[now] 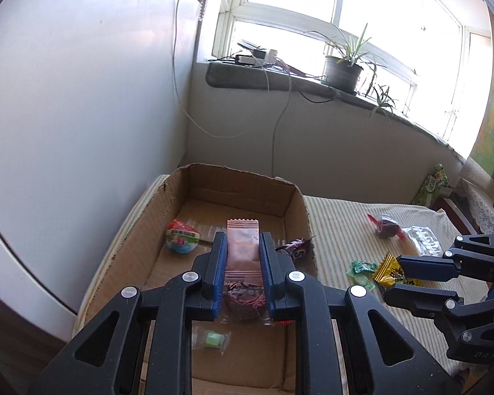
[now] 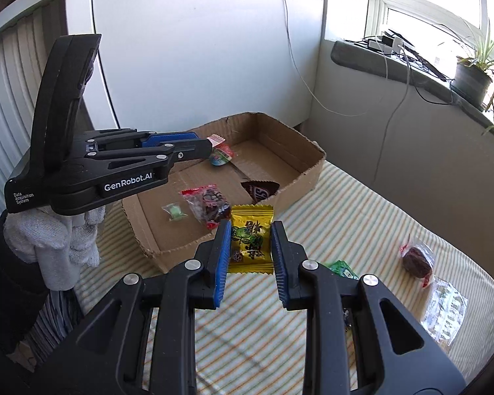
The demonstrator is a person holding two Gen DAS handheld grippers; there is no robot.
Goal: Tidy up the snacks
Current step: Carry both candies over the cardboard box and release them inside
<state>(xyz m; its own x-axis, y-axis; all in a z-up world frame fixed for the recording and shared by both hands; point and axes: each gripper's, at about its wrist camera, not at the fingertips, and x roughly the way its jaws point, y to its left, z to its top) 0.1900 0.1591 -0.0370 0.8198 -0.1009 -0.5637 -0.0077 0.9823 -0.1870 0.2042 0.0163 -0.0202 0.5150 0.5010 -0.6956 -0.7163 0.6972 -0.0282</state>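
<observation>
Both tongs are loaded; landmark is the box (image 1: 289, 197).

Left tongs (image 1: 243, 263): pads pinch a pink bar (image 1: 242, 243) by its long sides, its far end sticking out past the tips. It hangs over the box interior, above the floor, so my guess is a drop comes next. Side-on grip keeps the wrapper flat and lets it fall straight when released.

Right tongs (image 2: 251, 247): clamped on a yellow candy (image 2: 252, 237) across its width, print facing up. It sits just outside the box's near wall, over the striped cloth (image 2: 247, 329), not yet past the rim. Likely second in the queue.

Already in the box: green sweet (image 2: 174, 211) and red-trimmed pack (image 2: 207, 205) by the near wall, dark wrapper (image 2: 260, 189) against the right wall, round capsule (image 1: 182, 240) further in at the left.

Still outside, right of the box on the cloth: green candy (image 1: 362, 268) near the wall, dark red pack (image 2: 416, 258) and a clear packet (image 2: 444, 309) well apart from it.

Beyond the box: the sill with a plant (image 1: 344, 65).
</observation>
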